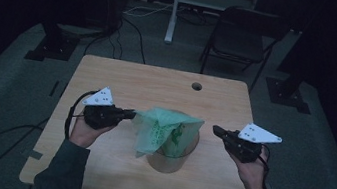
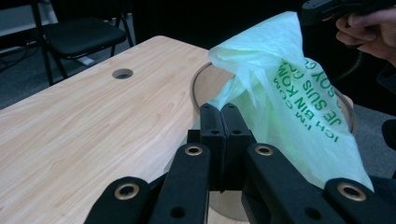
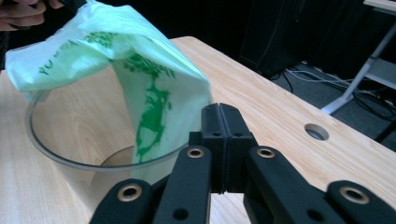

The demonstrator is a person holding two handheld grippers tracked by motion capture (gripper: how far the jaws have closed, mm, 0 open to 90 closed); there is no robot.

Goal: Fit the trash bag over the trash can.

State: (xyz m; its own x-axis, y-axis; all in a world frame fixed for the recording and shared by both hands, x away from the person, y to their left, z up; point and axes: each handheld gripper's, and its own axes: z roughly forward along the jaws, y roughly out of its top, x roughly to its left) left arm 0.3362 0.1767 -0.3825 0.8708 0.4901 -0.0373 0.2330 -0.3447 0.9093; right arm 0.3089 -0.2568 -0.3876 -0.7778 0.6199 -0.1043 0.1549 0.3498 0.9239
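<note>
Pale green bag (image 1: 164, 129) with green print, crumpled, draped over the bin's (image 1: 172, 157) rim. The bin is clear, round, upright, at mid-surface (image 1: 124, 75).

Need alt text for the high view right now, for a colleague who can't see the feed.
A person's left gripper is shut on the edge of a pale green printed bag draped over a clear round bin on a wooden table. The right gripper, jaws together, is held just right of the bag and apart from it. The room around is dark.
</note>
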